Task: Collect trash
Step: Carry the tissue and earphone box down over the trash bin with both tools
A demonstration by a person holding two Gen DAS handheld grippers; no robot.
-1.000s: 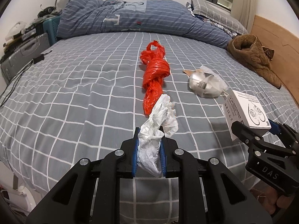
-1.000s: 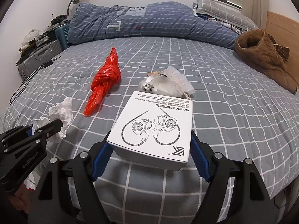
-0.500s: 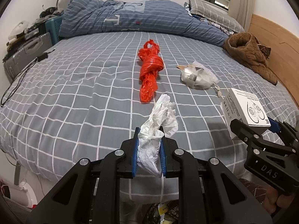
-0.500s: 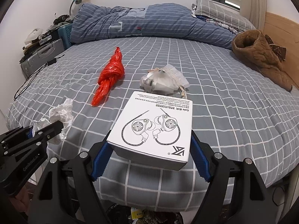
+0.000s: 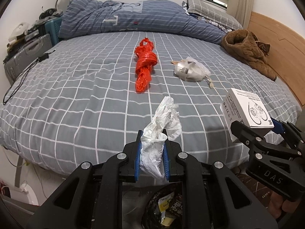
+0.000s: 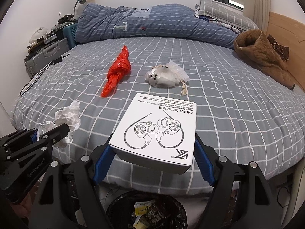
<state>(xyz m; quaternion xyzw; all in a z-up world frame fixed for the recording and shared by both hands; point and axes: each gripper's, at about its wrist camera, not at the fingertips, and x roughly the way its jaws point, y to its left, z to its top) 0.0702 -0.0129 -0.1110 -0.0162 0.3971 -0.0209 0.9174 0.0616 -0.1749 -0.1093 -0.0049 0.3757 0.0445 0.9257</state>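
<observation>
My left gripper (image 5: 152, 148) is shut on a crumpled white tissue (image 5: 162, 129), held over the near edge of the bed. To its right my right gripper (image 6: 153, 158) is shut on a white earphone box (image 6: 158, 129). The same box (image 5: 246, 112) shows at the right of the left wrist view, the tissue (image 6: 66, 120) at the left of the right wrist view. A knotted red plastic bag (image 5: 144, 64) and a clear plastic wrapper with a string (image 5: 190, 69) lie on the grey checked bed (image 5: 76, 95). Below both grippers stands a dark trash bin (image 6: 146, 210) with scraps inside.
A blue striped duvet (image 5: 143, 17) and pillows lie at the far side. A brown jacket (image 5: 247, 51) rests by the wooden headboard at the right. A grey suitcase (image 5: 24, 55) and clutter stand at the left, with a black cable (image 5: 24, 74) trailing onto the bed.
Both grippers drew back from the bed with the tissue and the box still held. The bed's near edge and the trash bin below came into view.
</observation>
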